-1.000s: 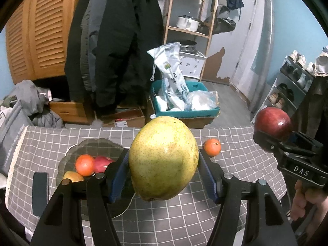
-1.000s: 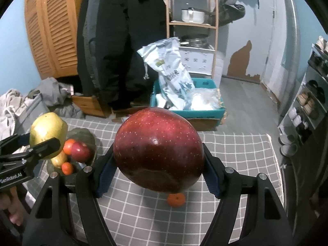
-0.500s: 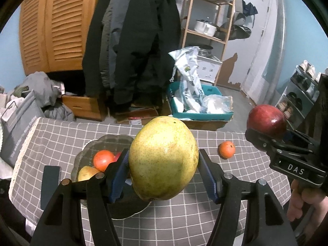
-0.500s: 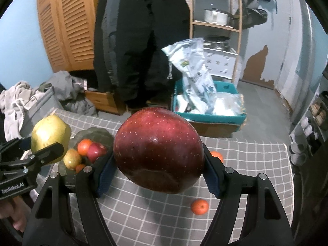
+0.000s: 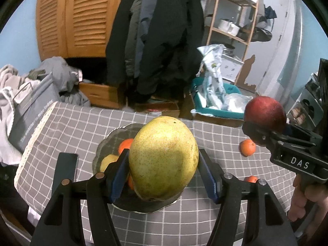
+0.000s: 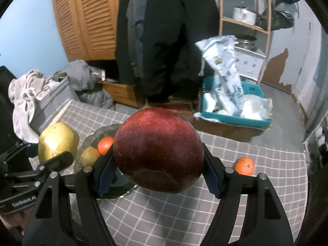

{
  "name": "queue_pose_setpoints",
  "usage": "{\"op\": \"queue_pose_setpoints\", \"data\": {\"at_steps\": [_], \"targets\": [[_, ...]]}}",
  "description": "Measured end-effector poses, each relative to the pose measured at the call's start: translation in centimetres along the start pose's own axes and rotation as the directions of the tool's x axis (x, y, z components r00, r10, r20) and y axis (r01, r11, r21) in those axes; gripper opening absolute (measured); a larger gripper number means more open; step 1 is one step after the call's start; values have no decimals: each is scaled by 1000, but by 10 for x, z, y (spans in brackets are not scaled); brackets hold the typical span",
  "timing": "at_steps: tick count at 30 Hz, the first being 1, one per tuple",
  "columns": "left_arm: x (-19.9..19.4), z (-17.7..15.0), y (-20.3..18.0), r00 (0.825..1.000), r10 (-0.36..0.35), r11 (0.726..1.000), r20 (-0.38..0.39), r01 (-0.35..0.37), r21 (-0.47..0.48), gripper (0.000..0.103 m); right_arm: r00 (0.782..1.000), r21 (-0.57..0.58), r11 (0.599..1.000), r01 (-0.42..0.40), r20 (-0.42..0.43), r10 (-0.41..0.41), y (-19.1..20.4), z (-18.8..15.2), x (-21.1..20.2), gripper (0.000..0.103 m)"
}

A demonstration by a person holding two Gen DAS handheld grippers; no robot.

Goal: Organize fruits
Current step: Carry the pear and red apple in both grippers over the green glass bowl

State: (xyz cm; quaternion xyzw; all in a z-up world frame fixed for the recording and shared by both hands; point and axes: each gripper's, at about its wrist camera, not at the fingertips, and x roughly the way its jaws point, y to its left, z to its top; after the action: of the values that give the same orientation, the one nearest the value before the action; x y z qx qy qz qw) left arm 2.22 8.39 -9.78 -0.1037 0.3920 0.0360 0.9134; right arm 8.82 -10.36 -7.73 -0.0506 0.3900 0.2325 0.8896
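My left gripper [image 5: 164,168] is shut on a large yellow-green pear [image 5: 164,157] and hangs over the dark glass plate [image 5: 106,145]. On that plate lie an orange fruit [image 5: 125,145] and a small yellow fruit [image 5: 108,161]; the rest is hidden behind the pear. My right gripper [image 6: 158,164] is shut on a big dark red apple [image 6: 158,149], to the right of the plate [image 6: 96,135]. Each gripper shows in the other's view: the apple [image 5: 265,114] at the right, the pear [image 6: 58,144] at the left. Two small oranges [image 5: 248,147] [image 5: 251,178] lie on the checked tablecloth.
A dark flat phone-like slab [image 5: 64,170] lies on the cloth left of the plate. The table's far edge [image 5: 123,110] faces a floor with a teal bin of bags [image 5: 215,102], a cardboard box, hanging coats and a pile of clothes at the left.
Both grippers have moved left over the table with their fruit. The plate has shifted from the left of the pear to right under it, and the loose oranges have slid to the right.
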Motion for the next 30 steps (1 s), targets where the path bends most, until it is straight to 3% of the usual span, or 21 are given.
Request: {"op": "queue_pose_setpoints", "data": {"at_steps": [11, 22, 30], "targets": [[36, -25, 40, 994, 39, 997, -107, -46, -55, 66, 992, -18, 998, -61, -113, 58, 34, -10, 56, 74], [78, -52, 64, 972, 48, 991, -230, -75, -109, 66, 972, -18, 997, -79, -226, 73, 51, -28, 104, 74], [94, -63, 68, 959, 58, 988, -277, -94, -119, 66, 955, 0, 996, -91, -285, 88, 54, -41, 127, 74]]}}
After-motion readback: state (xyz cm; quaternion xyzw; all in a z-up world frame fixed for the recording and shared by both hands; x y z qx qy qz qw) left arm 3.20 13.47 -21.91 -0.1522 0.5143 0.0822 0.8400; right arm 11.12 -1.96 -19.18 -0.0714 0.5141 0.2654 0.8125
